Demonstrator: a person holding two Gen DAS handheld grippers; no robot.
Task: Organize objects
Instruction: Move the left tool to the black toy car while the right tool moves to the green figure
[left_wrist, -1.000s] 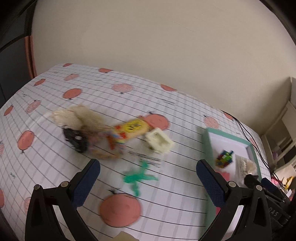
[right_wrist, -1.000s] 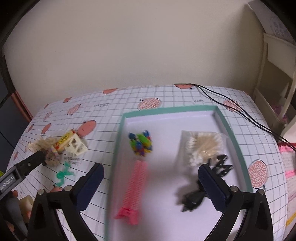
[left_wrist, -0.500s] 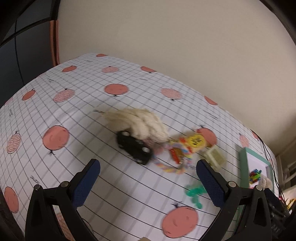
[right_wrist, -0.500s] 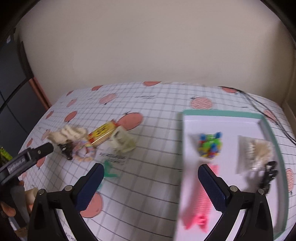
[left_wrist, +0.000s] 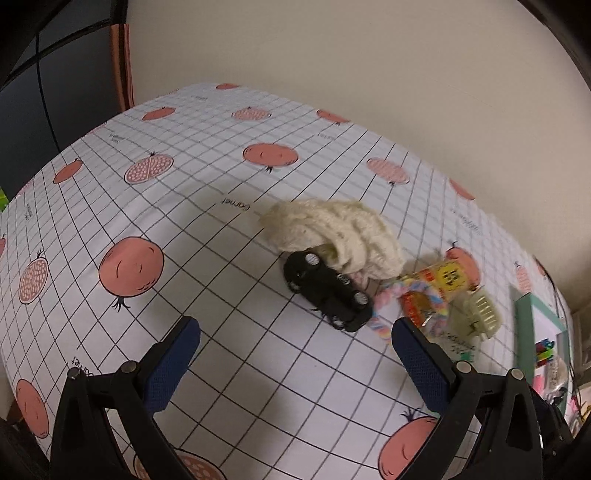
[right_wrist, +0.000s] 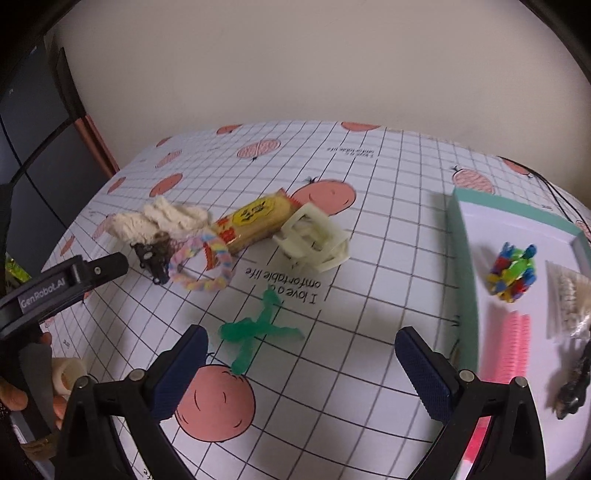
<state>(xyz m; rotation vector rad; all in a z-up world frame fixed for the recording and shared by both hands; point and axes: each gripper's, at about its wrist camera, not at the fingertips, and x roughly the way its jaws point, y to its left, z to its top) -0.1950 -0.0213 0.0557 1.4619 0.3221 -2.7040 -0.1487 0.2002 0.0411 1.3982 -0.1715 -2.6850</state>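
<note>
1. The left tongs are released, with nothing between the blue pads, and they hover over the tabletop just near of the black toy car.
2. The car touches the cream knitted piece, which lies partly over it, so I judge a clean grip must come from the car's free near side.
3. The right tongs are also released and empty, above the green plastic figure, which lies alone on the cloth.
4. The pastel braided ring, the yellow snack bar and the cream hair claw lie crowded together at the far left.
5. The teal-edged tray on the right holds the colourful block cluster, the pink comb, a packet and a dark clip, so it seems to be the collecting place.
</note>
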